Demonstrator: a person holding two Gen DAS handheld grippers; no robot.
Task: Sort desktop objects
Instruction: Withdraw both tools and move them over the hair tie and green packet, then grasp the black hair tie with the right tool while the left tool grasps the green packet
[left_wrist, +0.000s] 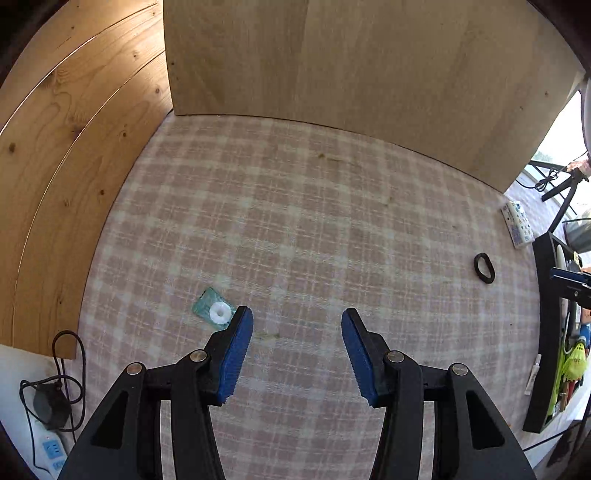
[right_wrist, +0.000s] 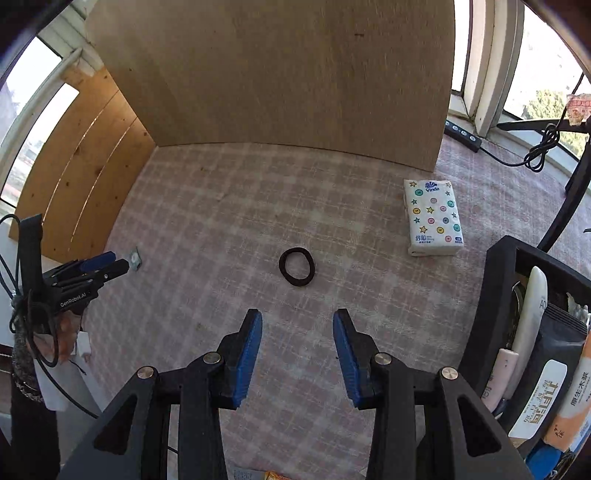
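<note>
Left tool (right_wrist: 110, 264) marked "GenRobot.AI"; tissue pack (right_wrist: 433, 217) reads "Vinda".

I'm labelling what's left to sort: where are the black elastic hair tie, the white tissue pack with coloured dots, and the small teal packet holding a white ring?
black elastic hair tie (right_wrist: 296, 285), right wrist view, lower band.
white tissue pack (right_wrist: 433, 218), right wrist view, top face.
small teal packet (left_wrist: 205, 303), left wrist view, teal corner.

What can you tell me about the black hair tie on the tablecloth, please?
The hair tie is a thick black loop, apparently fabric-covered elastic, squashed into a slightly uneven oval. It lies flat on the pink checked tablecloth, just ahead of the right gripper, whose jaws stand apart and empty. Nothing touches it but the cloth; the tissue pack lies apart, to its right.
</note>
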